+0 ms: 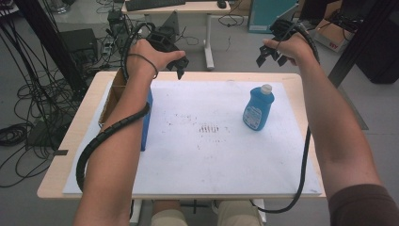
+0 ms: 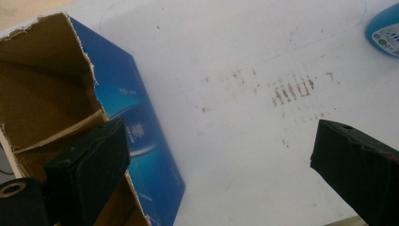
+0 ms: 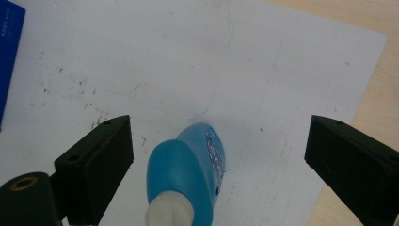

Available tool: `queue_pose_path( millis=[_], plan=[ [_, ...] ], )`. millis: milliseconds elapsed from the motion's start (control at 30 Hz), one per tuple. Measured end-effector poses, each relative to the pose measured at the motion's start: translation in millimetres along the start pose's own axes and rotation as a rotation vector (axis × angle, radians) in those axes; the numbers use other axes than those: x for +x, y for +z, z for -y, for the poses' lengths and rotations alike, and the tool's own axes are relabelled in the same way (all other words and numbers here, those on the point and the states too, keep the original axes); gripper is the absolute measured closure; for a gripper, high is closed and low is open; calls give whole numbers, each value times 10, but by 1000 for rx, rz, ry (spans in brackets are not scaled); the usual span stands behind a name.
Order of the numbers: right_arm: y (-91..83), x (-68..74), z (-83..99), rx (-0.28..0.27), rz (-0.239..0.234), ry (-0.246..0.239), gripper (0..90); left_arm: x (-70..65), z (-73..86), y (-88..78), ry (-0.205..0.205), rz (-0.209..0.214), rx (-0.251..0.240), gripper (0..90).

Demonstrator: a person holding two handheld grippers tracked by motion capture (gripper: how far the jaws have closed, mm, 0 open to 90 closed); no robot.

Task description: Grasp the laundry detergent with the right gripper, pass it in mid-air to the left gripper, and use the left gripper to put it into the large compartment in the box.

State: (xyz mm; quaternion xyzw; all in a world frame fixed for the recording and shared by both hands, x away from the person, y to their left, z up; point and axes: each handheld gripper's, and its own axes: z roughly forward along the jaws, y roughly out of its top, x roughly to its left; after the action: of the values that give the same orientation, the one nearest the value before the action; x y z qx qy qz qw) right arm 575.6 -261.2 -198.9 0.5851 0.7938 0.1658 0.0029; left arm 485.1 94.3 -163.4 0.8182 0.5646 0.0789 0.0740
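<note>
High view, arms: both my forearms reach up from the bottom edge; my left hand (image 1: pixel 157 55) and right hand (image 1: pixel 289 46) are raised over the table's far edge, well apart.
High view, left gripper (image 1: pixel 180 66): black, tipped down toward the sheet; a ribbed black cable runs back along my forearm.
High view, right gripper (image 1: pixel 269 57): black, held above and beyond the bottle, its jaws spread.
High view, table (image 1: pixel 84 106): pale wood, one, covered by one white sheet (image 1: pixel 197 155) with brown speckles near its middle.
High view, box (image 1: pixel 146 125): one, blue outside, brown cardboard inside, open top, at the sheet's left side, partly behind my left forearm.
High view, bottle (image 1: pixel 258 108): one, blue plastic, white cap, pale label, upright on the sheet's right half.
Left gripper view, jaws: two blocky black pads, wide apart, nothing between them.
Left gripper view, box (image 2: pixel 136 122): torn cardboard rim, a divider inside, glossy blue side; just beside my left-hand jaw in this view.
Left gripper view, bottle (image 2: pixel 386 28): blue edge at the upper right corner.
Right gripper view, jaws: two, released, wide apart.
Right gripper view, bottle (image 3: pixel 188 174): smooth, rounded, seen from above, cap nearest; below and between the jaws, touching neither.
</note>
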Motion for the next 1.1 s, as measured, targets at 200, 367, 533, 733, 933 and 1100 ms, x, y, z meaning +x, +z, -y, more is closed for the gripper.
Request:
queue_pose_path(
  millis=[200,367,533,733,933,1100],
  plan=[
    [-106,-135,232,-30,-22,-18,82,-51,0,12,6,0,-2,55],
    [-150,-260,482,-59,-70,-40,80,-107,-25,35,21,4,0,55],
    [-177,-361,711,-90,-88,-63,78,-117,-34,43,28,5,2,55],
    [-179,-453,983,-110,-105,-88,71,-127,-44,42,25,-1,1,54],
    [-154,-529,1221,-142,-124,-136,62,-164,-62,55,37,5,0,54],
    [-78,-522,1425,-172,-142,-182,53,-184,-59,95,39,13,2,55]
  ],
)
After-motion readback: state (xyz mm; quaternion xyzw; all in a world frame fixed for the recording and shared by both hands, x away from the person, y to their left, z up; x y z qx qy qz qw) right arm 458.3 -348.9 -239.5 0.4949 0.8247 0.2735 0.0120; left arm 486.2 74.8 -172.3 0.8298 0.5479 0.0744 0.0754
